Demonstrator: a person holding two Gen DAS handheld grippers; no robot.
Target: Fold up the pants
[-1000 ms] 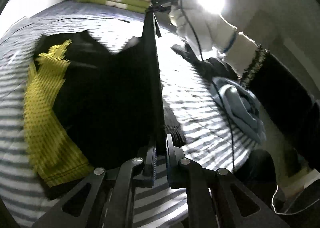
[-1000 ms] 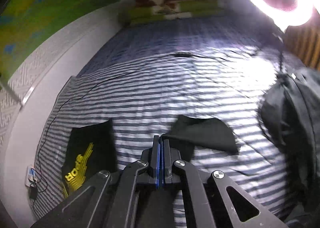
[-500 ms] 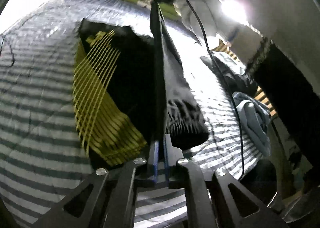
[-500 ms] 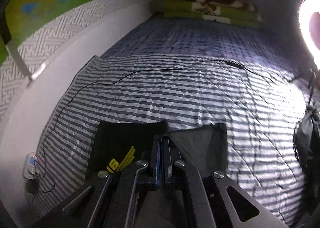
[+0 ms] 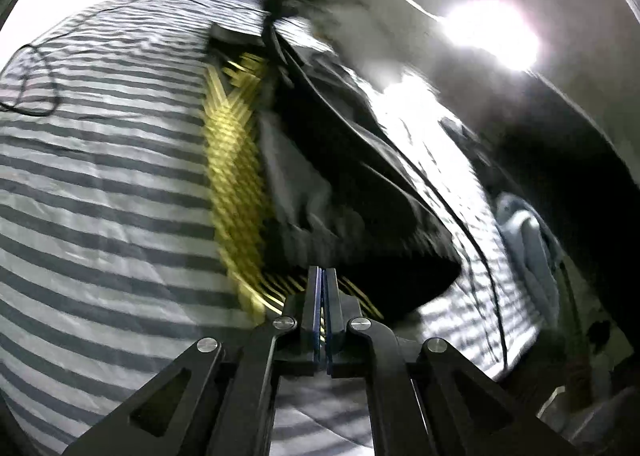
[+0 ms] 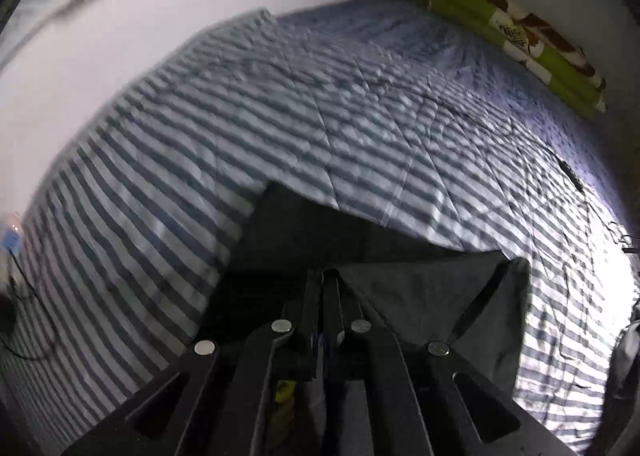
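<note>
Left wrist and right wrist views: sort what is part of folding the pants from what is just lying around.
Part of the job:
black pants with yellow stripes
left gripper, shut on the pants
right gripper, shut on the pants
striped bedspread, the folding surface

Just lying around:
green folded blankets
black cable
light blue garment

left gripper (image 5: 322, 276): jaws pressed together, clamped on the pants (image 5: 360, 192) edge | right gripper (image 6: 322, 280): jaws pressed together, dark cloth pinched between them | right gripper also shows far off in the left view, blurred, with a pale sleeve (image 5: 372, 28) behind it, seemingly gripping the pants' other end
</note>
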